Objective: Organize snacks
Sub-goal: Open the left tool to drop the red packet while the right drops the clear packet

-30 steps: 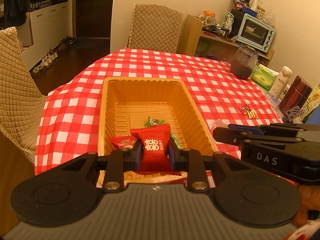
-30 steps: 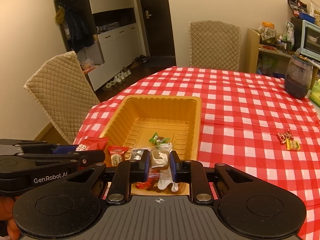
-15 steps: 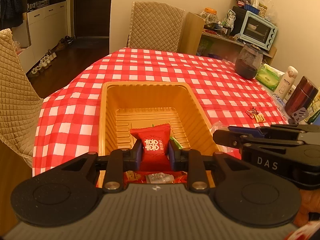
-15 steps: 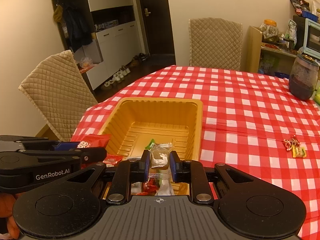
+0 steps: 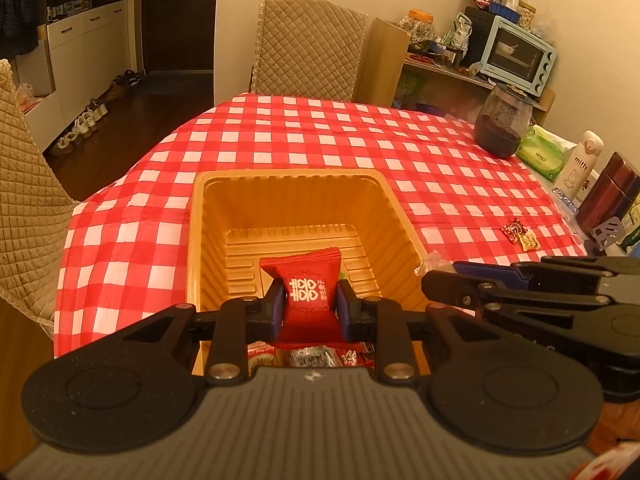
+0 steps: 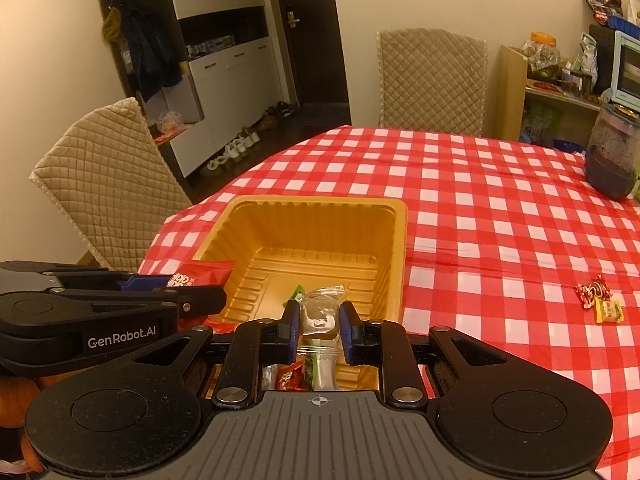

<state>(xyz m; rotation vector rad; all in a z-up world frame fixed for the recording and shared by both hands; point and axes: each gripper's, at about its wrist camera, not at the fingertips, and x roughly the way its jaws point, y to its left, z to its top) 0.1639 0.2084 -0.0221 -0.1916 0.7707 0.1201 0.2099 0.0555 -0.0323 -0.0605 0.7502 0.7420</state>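
Midway: left gripper (image 5: 310,304) clamps a red snack packet (image 5: 308,294), right gripper (image 6: 319,326) a clear-wrapped snack (image 6: 320,312), both over the yellow tray (image 6: 396,248) (several inside); two candies (image 6: 600,298) wait centre-right on the tablecloth

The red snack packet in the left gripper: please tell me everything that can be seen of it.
The red snack packet is a small pillow-shaped pouch of glossy red wrapping with crimped ends and white characters printed on its front. It stands nearly upright, its printed face toward the camera, clamped on both sides by the blue pads of the left gripper, which is shut on it. It hangs above the near end of the yellow plastic tray, over other wrapped snacks. In the right wrist view it shows from the side.
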